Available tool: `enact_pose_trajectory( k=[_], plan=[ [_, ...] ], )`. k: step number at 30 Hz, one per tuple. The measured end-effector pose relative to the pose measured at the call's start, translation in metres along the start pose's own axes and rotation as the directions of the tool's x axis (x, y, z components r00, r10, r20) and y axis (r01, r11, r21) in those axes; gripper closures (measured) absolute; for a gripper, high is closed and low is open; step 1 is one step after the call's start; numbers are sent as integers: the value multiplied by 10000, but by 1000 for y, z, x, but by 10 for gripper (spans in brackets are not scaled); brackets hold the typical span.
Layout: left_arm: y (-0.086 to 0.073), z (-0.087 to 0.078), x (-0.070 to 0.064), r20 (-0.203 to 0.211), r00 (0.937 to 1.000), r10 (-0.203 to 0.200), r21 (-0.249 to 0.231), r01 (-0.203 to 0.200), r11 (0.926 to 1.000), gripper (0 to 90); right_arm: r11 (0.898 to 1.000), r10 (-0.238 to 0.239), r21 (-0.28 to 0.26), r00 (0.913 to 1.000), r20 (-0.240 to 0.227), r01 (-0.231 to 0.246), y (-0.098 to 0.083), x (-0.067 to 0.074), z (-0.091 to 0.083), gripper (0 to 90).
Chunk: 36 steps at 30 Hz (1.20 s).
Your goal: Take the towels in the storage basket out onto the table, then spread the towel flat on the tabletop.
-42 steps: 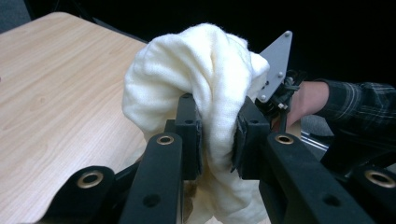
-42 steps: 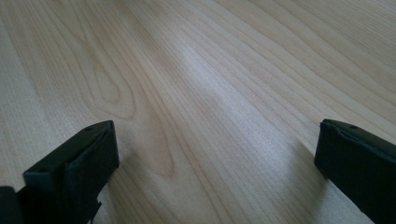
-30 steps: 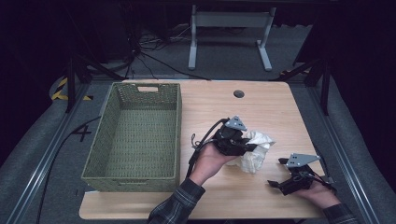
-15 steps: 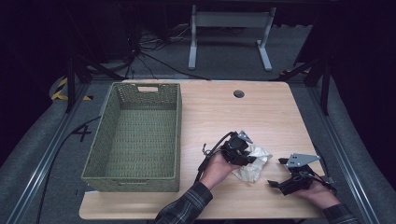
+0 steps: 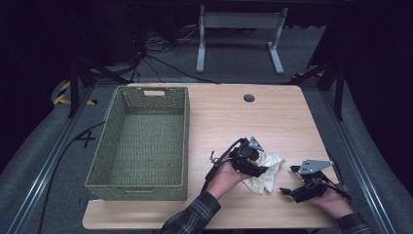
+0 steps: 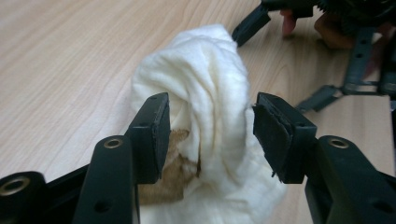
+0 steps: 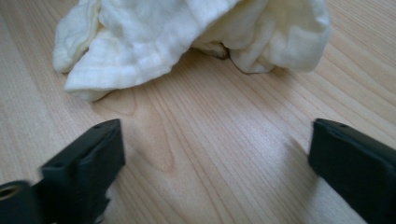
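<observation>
Currently, status by item:
Cloth: cream cloth (image 5: 265,170) lies crumpled on the table (image 5: 272,122), at about 5 o'clock from the table's middle; a tan patch shows on it in the left gripper view (image 6: 205,116).
Left gripper: left gripper (image 5: 253,163) sits over the cloth's 9 o'clock edge. Its jaws have just been opening and stand half apart, with the cloth bunched between them (image 6: 208,135). One pad lies against the cloth; the other stands just clear, so no grip.
Right gripper: right gripper (image 5: 292,187) rests low on the table at 3 o'clock of the cloth, near but apart. Jaws wide, having just closed slightly, with bare wood between them (image 7: 215,172); the cloth (image 7: 187,37) lies ahead of them, untouched.
Basket: green woven basket (image 5: 141,141) stands at 9 o'clock of the cloth, well apart, long side along the table's left edge.
Hole: round hole (image 5: 249,98) in the tabletop at 12 o'clock of the cloth, well apart.
Obstructions: bare wood between cloth and basket. The left hand (image 5: 226,175) and its cable (image 5: 214,163) lie on that side of the cloth.
Beyond table: grey frame (image 5: 238,34) and cables (image 5: 151,53) on the floor at 12 o'clock.
</observation>
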<state>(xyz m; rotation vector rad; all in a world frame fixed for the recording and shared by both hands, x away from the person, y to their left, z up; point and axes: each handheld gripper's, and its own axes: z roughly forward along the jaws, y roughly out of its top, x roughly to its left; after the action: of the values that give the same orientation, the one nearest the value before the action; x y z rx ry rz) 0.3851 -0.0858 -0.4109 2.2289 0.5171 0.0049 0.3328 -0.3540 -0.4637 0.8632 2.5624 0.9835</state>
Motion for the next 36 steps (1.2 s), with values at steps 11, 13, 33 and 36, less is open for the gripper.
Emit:
enact_pose_trajectory(
  k=[11,13,33,36],
  plan=[
    [-32,-15,-24,-37,9999,152,252,-151,9996,508,9975,-17,-701,9957,-925,-48,9,6,-15,378],
    [-37,-14,-27,-10,9997,257,302,-257,9992,528,9970,-195,-761,9937,-1104,111,10,10,-15,421],
    [-48,29,-45,196,9946,1021,1282,-1038,9863,602,9957,-718,-739,9702,-2315,561,19,29,-5,553],
    [-47,29,-44,-100,9949,1002,1359,-979,9859,706,9955,-698,-790,9693,-2358,525,20,29,-4,565]
  ],
)
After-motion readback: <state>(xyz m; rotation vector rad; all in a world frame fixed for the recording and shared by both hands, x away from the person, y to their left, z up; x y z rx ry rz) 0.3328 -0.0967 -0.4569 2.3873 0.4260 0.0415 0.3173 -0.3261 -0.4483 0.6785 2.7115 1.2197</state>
